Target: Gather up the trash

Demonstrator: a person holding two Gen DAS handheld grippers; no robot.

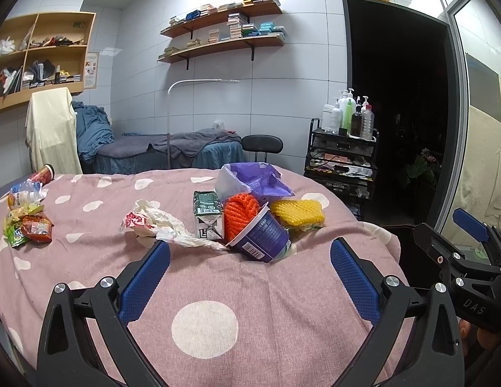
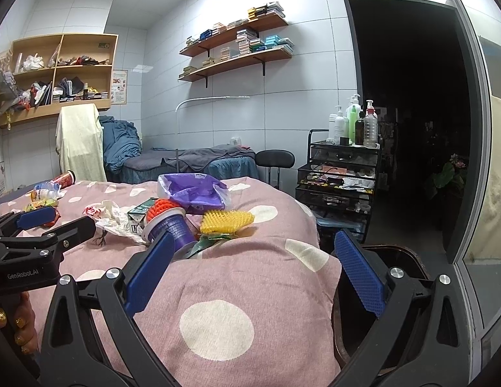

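In the left wrist view, the left gripper (image 1: 250, 277) fills the lower frame with its jaws spread wide, holding nothing and touching nothing; only the pink dotted cover (image 1: 218, 277) shows between its blue pads (image 1: 146, 281). Just beyond the jaws, at frame centre, the trash sits in a cluster: a purple cup (image 1: 261, 237) tipped on its side, an orange foam net (image 1: 241, 214) stuffed against its mouth, a green carton (image 1: 208, 214) upright to the left, a yellow foam net (image 1: 297, 213) to the right, a purple plastic bag (image 1: 255, 182) behind, and a crumpled white wrapper (image 1: 160, 221) left of the carton. At the left edge lie snack packets (image 1: 27, 227), a plastic bottle (image 1: 24, 192) and a red cup (image 1: 44, 172). The right gripper (image 1: 460, 242) enters at the right edge, jaws apart and empty. In the right wrist view, the right gripper (image 2: 257, 274) occupies the lower frame, its jaws likewise spread wide and gripping nothing; the left pad overlaps the purple cup (image 2: 173, 225) in the picture, though contact cannot be told. The yellow foam net (image 2: 224, 222) lies centre frame, the purple plastic bag (image 2: 195, 193) behind it. A dark bin (image 2: 405, 258) sits below the right jaw at lower right, beside the bed's edge.
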